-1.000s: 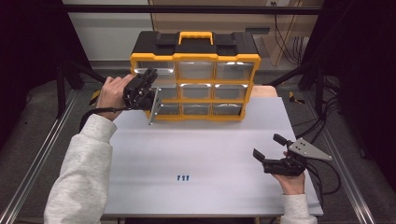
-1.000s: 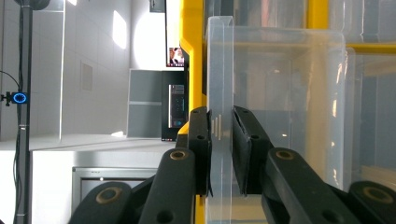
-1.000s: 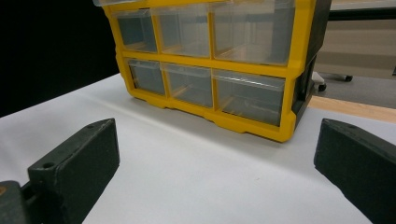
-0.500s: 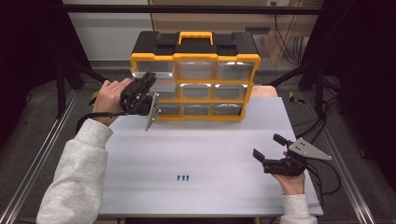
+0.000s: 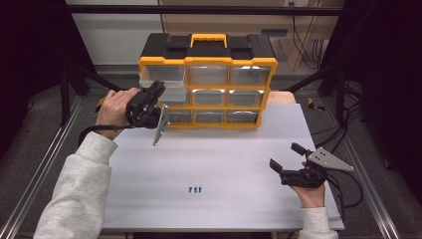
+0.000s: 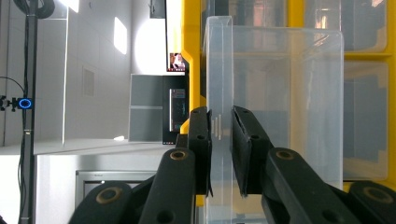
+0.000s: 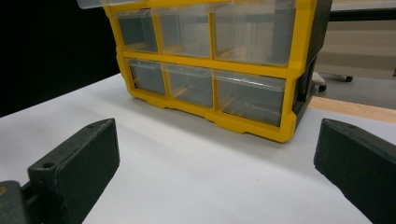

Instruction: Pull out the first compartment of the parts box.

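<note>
Overhead light falls evenly on the white surface [image 5: 219,159], the surroundings staying dark. Glare glints on the clear drawers [image 5: 244,74]. Close up, the black jaws blur slightly.

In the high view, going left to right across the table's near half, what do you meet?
Sleeve of the left arm → three small blue pieces lying on the white table → right gripper, jaws open, held in the right hand.

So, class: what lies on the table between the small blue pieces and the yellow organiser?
Nothing: in the high view, bare white table runs from the small blue pieces to the yellow organiser.
</note>
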`<state>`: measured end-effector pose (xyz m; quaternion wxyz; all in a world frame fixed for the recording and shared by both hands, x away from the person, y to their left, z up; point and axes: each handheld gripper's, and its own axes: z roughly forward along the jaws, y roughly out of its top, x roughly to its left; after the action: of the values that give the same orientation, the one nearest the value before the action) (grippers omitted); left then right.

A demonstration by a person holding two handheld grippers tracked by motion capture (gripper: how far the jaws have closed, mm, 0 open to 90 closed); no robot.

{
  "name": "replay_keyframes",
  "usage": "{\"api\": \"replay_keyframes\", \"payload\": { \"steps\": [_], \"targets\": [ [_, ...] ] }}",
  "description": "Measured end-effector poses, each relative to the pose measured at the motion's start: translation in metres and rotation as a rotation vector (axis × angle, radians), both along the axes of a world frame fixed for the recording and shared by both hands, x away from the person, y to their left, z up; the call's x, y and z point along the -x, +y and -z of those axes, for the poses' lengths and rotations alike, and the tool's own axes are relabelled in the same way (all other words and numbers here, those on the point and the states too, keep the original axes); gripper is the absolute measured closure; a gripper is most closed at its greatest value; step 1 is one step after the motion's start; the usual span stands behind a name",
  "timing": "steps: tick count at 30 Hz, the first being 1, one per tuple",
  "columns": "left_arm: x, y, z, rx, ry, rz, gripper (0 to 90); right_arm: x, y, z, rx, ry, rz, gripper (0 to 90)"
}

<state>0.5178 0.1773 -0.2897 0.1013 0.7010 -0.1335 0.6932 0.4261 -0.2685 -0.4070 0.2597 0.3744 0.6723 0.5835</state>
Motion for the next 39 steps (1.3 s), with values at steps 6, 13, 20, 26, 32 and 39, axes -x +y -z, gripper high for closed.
{"api": "replay_keyframes", "payload": {
  "steps": [6, 13, 20, 26, 32, 39],
  "targets": [
    [0.004, 0.000, 0.000, 0.011, 0.001, 0.002, 78.2, 0.000, 0.000, 0.000, -0.006, 0.003, 0.004, 0.6],
    [0.013, 0.000, -0.001, 0.002, -0.005, 0.012, 78.3, 0.000, 0.000, 0.000, -0.004, 0.001, 0.000, 0.5],
    [0.019, 0.000, 0.000, 0.005, 0.001, 0.015, 78.2, 0.001, 0.000, -0.001, -0.006, 0.003, 0.002, 0.5],
    [0.023, -0.002, -0.001, -0.003, 0.003, 0.017, 78.1, 0.001, 0.001, -0.001, -0.009, 0.006, 0.007, 0.5],
    [0.025, -0.001, -0.001, -0.001, 0.014, 0.016, 77.9, 0.001, 0.000, -0.001, -0.005, 0.006, 0.003, 0.5],
    [0.026, -0.002, -0.002, -0.002, 0.030, 0.010, 76.9, 0.001, 0.001, -0.001, -0.009, 0.006, 0.004, 0.5]
  ]
}}
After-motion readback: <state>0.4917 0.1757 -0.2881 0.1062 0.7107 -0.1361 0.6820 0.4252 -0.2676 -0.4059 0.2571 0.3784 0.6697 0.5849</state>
